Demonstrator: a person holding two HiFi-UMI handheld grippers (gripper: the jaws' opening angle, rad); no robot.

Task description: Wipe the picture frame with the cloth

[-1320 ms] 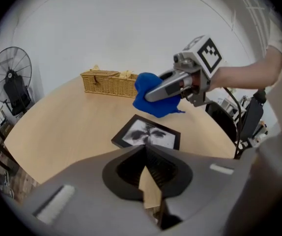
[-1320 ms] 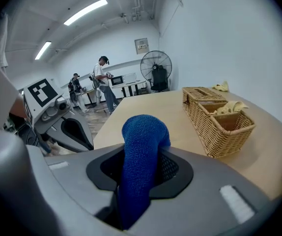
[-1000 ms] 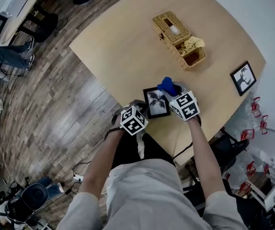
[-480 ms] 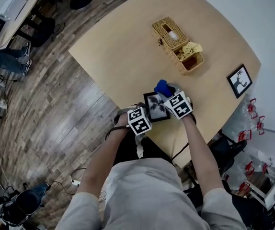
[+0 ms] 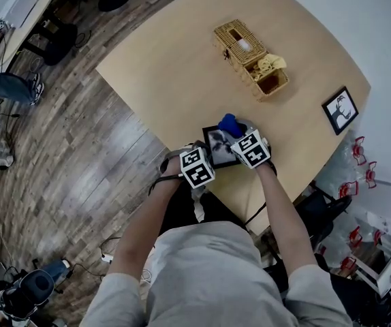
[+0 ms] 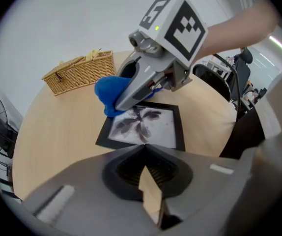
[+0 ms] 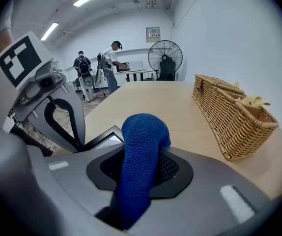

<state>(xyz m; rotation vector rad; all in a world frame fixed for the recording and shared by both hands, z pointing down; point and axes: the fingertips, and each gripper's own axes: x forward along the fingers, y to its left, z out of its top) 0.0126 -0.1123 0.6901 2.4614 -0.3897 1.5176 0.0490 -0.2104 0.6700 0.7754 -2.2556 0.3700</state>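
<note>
— Where's the picture frame?

— Flat on the surface, close to its near edge, just ahead of the person. The blue cloth sits at the frame's far end, held by the right claw. In the right gripper view the cloth bulges up between the jaws, which are grasping it.

— And the left claw?

— Clenched, jaws together, tips down at the frame's near edge. I cannot tell whether it nips that edge, because the jaws cover it in the left gripper view.

— Anything in the way?

— Only the claws themselves. In the left gripper view the right claw slants down onto one corner of the picture frame, with the cloth bunched at its tip.

— What's around it?

— A wicker basket stands well apart toward the far edge, with a yellow lump in one end. A second frame lies near the right edge, also well apart.

— Room to move?

— There is bare surface between the frame and the basket, and leftward as far as the left edge, where the wooden floor shows beyond. The near edge is tight. A fan and people stand far back across the room.
</note>
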